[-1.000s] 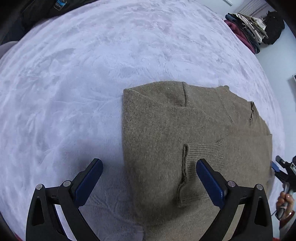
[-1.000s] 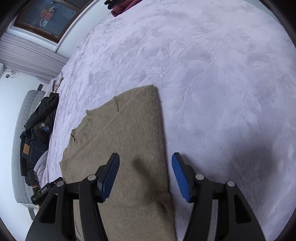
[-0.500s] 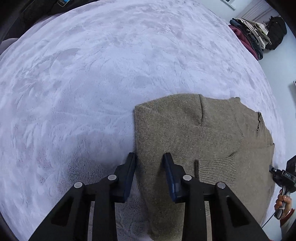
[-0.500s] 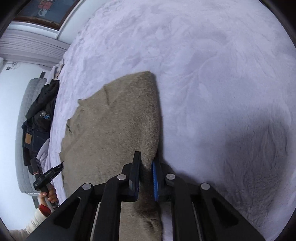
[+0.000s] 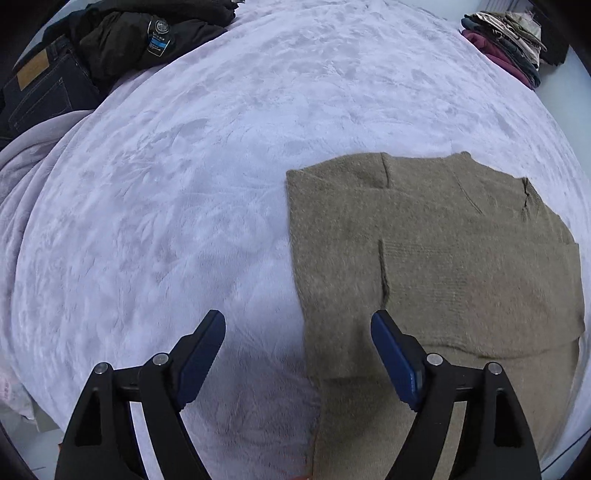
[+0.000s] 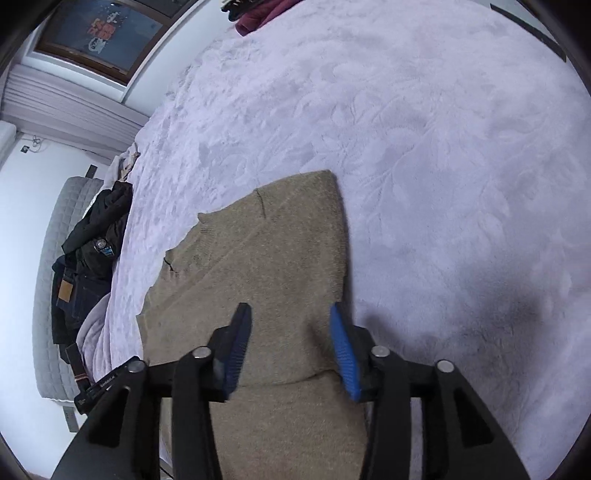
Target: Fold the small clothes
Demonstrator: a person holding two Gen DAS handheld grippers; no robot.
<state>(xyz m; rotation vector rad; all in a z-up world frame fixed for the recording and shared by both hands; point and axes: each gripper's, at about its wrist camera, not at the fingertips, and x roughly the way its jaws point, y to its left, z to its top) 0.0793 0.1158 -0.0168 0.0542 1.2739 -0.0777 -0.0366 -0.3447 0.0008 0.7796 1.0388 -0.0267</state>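
A khaki knit sweater point(image 5: 443, 258) lies flat and partly folded on the lilac plush bedspread point(image 5: 184, 184), its sleeve cuff laid across the body. My left gripper point(image 5: 297, 317) hovers over the sweater's left edge, jaws opening. The edge lies below the gap, and the blue pads point(image 5: 395, 354) do not touch it. In the right wrist view the same sweater point(image 6: 266, 258) runs away from me. My right gripper point(image 6: 289, 308) hangs above its right edge, jaws opening, with cloth beneath them but not pinched.
A heap of dark clothes and jeans point(image 5: 110, 48) sits at the far left corner of the bed. A stack of folded garments point(image 5: 509, 40) lies at the far right. A grey quilted headboard point(image 6: 55, 266) and a window point(image 6: 99, 33) stand beyond the bed's left side.
Half a second ago both grippers were nearly shut on the sweater's side edges. Now both have let go, opened and lifted away, and the sweater lies flat.
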